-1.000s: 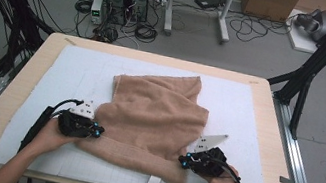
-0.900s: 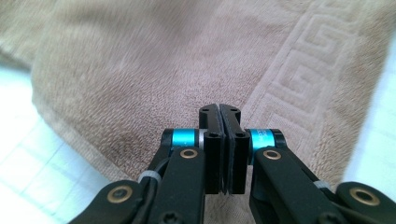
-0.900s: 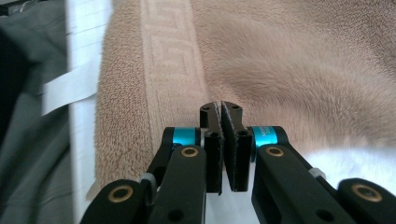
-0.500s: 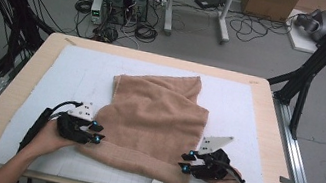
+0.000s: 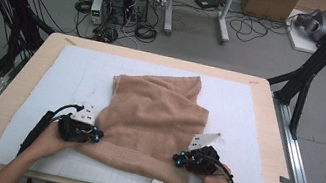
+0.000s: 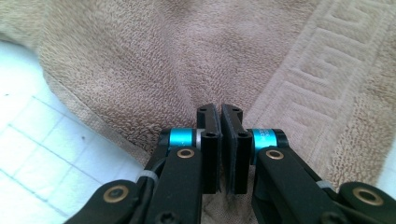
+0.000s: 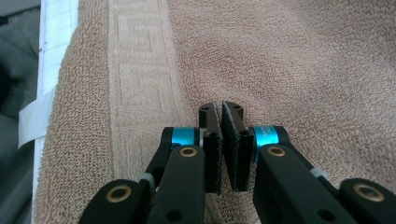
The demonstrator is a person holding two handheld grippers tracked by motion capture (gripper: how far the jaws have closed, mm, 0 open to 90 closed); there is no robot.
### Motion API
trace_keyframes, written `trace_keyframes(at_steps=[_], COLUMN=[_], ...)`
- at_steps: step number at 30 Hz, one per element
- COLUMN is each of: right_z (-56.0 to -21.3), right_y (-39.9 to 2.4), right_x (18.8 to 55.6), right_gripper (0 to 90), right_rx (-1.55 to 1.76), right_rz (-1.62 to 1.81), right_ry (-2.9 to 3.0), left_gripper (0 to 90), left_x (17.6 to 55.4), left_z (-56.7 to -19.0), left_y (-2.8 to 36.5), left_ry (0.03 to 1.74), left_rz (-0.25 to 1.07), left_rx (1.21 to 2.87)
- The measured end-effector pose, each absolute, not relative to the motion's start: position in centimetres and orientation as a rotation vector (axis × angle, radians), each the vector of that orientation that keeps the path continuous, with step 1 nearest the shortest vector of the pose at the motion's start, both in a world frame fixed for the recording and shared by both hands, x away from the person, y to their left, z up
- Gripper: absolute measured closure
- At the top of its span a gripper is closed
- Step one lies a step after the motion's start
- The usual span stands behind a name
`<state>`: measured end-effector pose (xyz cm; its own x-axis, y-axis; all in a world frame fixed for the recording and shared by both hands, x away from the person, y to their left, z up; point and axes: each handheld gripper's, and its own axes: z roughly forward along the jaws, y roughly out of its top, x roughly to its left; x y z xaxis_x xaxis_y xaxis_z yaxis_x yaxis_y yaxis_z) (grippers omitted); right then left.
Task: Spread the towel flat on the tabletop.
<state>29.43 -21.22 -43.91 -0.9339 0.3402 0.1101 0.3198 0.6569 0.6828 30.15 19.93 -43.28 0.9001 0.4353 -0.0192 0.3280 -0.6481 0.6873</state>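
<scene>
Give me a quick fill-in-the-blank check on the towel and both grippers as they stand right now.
1. The towel lying on the white mat is ____ in colour.
2. The left gripper has its jaws ____.
3. The right gripper sits at the towel's ____ edge, the one closest to the person, in the high view.
4. The woven key-pattern band runs along the towel's ____.

Missing words: tan; shut; near; edge

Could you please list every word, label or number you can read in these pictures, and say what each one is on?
No text can be read.
The right gripper has small print on its blue sleeve, too blurred to read.
The tan towel bears a woven key-pattern border, with no lettering.
The white mat carries grid lines without numbers.
</scene>
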Motion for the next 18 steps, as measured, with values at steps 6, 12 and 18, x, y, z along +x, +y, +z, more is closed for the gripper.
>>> trace_keyframes(at_steps=[6, 12, 18], right_z=[-43.2, -41.9, -40.4], right_y=[-21.8, -22.7, -23.0], right_x=[28.7, 27.3, 28.3], right_gripper=[87.0, 87.0, 87.0], right_rx=[0.528, 0.482, 0.497], right_rz=[1.155, 1.179, 1.186], right_ry=[2.85, 2.828, 2.758], left_gripper=[86.5, 86.5, 86.6], left_x=[28.5, 27.2, 29.3], left_z=[-42.4, -40.9, -40.3], left_y=[20.0, 20.0, 19.7], left_ry=[0.493, 0.426, 0.508], left_rz=[0.173, 0.183, 0.262], left_rx=[2.29, 2.258, 2.202])
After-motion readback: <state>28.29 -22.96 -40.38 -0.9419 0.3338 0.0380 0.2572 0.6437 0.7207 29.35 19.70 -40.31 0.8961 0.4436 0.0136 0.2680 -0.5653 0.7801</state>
